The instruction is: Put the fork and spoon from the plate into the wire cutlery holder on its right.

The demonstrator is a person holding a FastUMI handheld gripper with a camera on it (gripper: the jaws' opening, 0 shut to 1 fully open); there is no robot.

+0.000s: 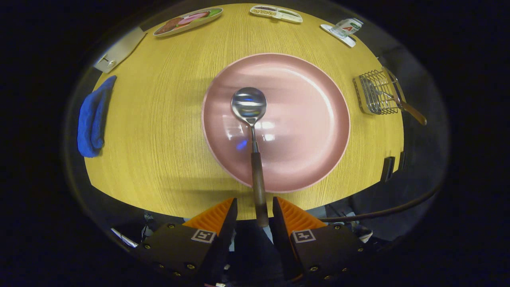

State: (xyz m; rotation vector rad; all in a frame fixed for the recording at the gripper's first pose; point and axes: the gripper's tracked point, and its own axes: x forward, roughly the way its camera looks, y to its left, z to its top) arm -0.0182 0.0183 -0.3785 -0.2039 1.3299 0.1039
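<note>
The round wooden table (167,131) is seen from above, with the pink plate (310,119) at its centre. The wire cutlery holder (374,95) is located near the table edge, well apart from the plate on its right; a wooden-handled utensil, judged to be the fork (402,104), is already lodged in it, with its handle projecting outward.

The spoon (255,151) is positioned with its bowl over the plate and its wooden handle running back between the fingers of the gripper (255,211). The fingers are set narrowly apart. The handle lies against or very near the right finger, while a gap is seen at the left finger; whether the spoon is clamped cannot be determined.

The following risks are judged:

- If only the handle end is pinched, the spoon may pivot or slip out during transfer, because the bowl is the heavy end.
- The holder is light and close to the edge; it may be tipped or pushed off if struck.
- The spoon may be blocked by the fork during insertion.
</note>
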